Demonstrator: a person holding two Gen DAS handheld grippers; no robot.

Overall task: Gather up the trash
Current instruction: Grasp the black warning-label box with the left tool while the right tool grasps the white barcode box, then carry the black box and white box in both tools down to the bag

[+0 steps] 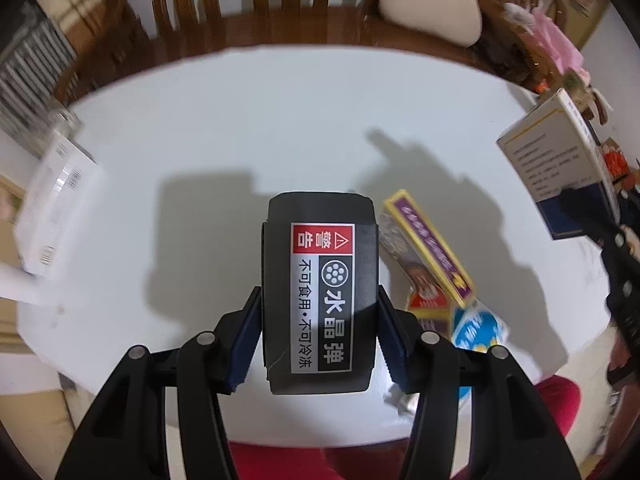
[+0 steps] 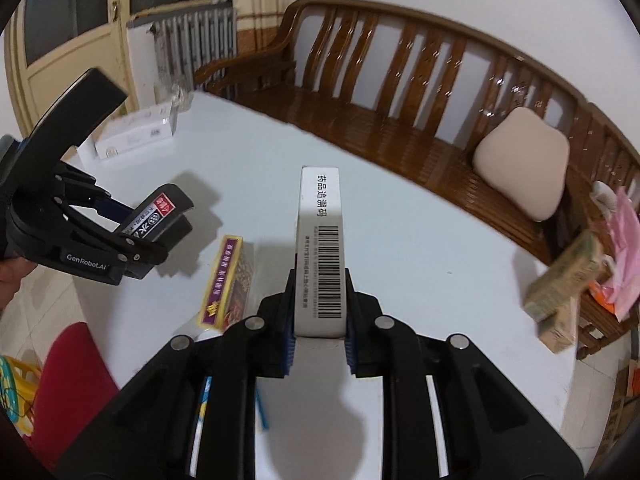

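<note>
My left gripper [image 1: 318, 332] is shut on a black box [image 1: 320, 280] with a red and white warning label, held above the white table [image 1: 260, 120]. Seen from the right wrist, that gripper [image 2: 160, 248] hangs at the left with the black box [image 2: 160, 216] in it. My right gripper [image 2: 320, 328] is shut on a thin white medicine box [image 2: 320, 248] with a barcode, lifted off the table; the same box [image 1: 556, 160] appears at the right edge of the left wrist view. A purple and yellow box [image 1: 428, 248] [image 2: 228, 280] lies on the table beneath, beside a blue and white wrapper [image 1: 478, 326].
A white carton [image 2: 136, 136] lies at the table's far left corner. Behind the table runs a wooden bench [image 2: 400, 92] with a beige cushion [image 2: 520, 160], pink bags [image 2: 622, 248] and a tan carton [image 2: 560, 292]. A red stool [image 2: 72, 372] stands at the near edge.
</note>
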